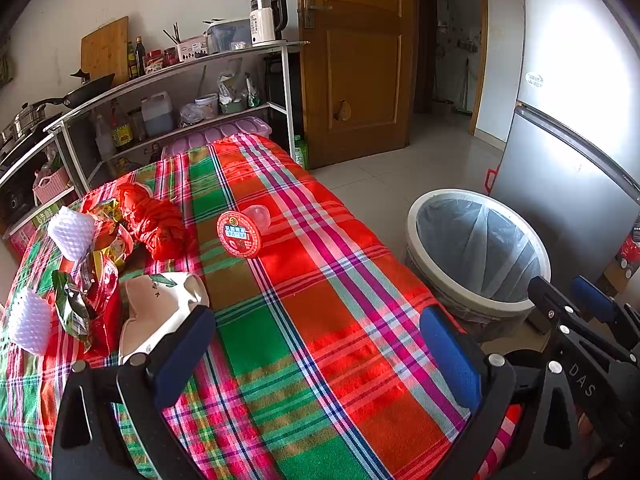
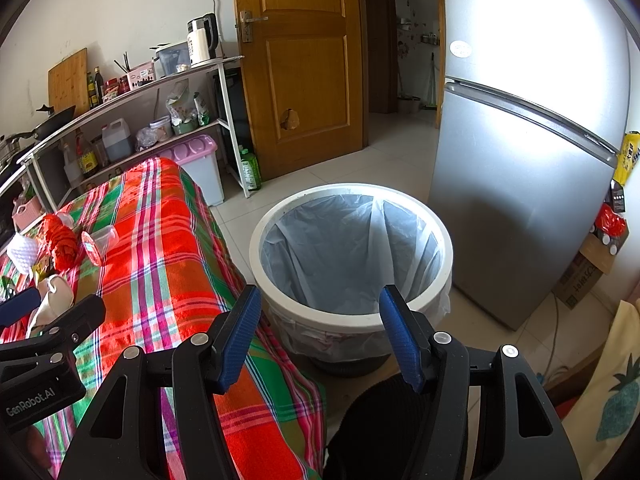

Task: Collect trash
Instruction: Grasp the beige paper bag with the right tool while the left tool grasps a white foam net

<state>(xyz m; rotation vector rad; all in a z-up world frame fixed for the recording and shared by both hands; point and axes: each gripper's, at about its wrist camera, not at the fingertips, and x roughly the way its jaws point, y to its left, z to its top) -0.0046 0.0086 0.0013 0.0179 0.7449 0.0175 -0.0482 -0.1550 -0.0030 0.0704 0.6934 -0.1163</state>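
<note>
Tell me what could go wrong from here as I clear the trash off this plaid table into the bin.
1. The clear cup with the red lid lies on its side on the plaid cloth; a nudge from the left gripper might roll it away.
2. The wrappers, red bag and foam nets lie bunched, so one grab could drag neighbours along.
3. The bin stands on the floor beside the table; an early release could miss its rim.
</note>
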